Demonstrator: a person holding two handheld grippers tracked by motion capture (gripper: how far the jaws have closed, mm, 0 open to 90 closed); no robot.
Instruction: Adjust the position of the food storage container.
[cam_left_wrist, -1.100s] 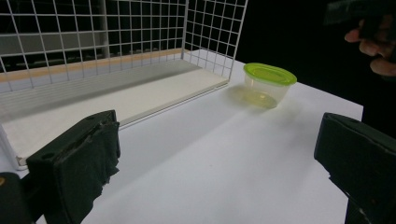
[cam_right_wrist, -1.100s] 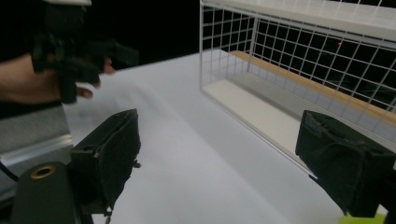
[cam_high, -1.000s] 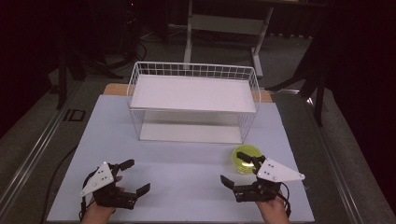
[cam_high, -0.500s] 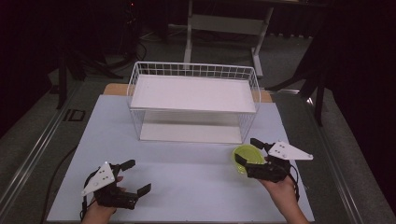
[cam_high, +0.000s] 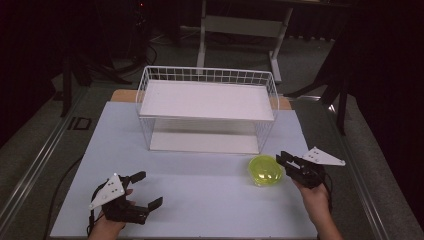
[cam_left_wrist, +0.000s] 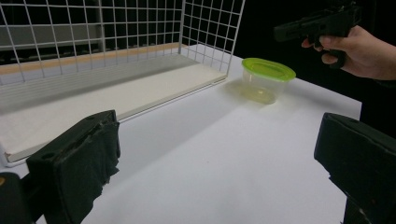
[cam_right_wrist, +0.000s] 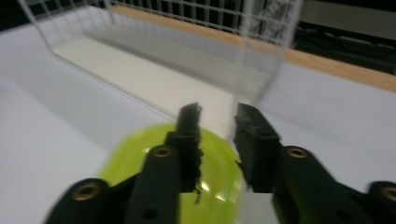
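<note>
A clear tub with a lime-green lid (cam_high: 265, 170) stands on the white tabletop (cam_high: 200, 170), in front of the right end of a white wire basket rack (cam_high: 207, 75). My right gripper (cam_high: 283, 162) hovers just right of the tub, pointing left at it. In the right gripper view its jaws (cam_right_wrist: 217, 114) stand a narrow gap apart above the lid (cam_right_wrist: 135, 158), with nothing between them. My left gripper (cam_high: 150, 188) rests near the front left, wide open and empty. Its view shows the tub (cam_left_wrist: 267, 77) far off, beside the rack (cam_left_wrist: 205, 28).
The rack has a white board on top (cam_high: 207, 100) and another at its base (cam_high: 200, 142). A wooden strip (cam_high: 122, 95) runs behind it. Dark floor and stand legs (cam_high: 202, 35) surround the table. Cables trail from both grippers.
My right gripper has moved from the front edge up to the right side of the tub, turned toward it, and narrowed its jaws. The left gripper has hardly moved.
</note>
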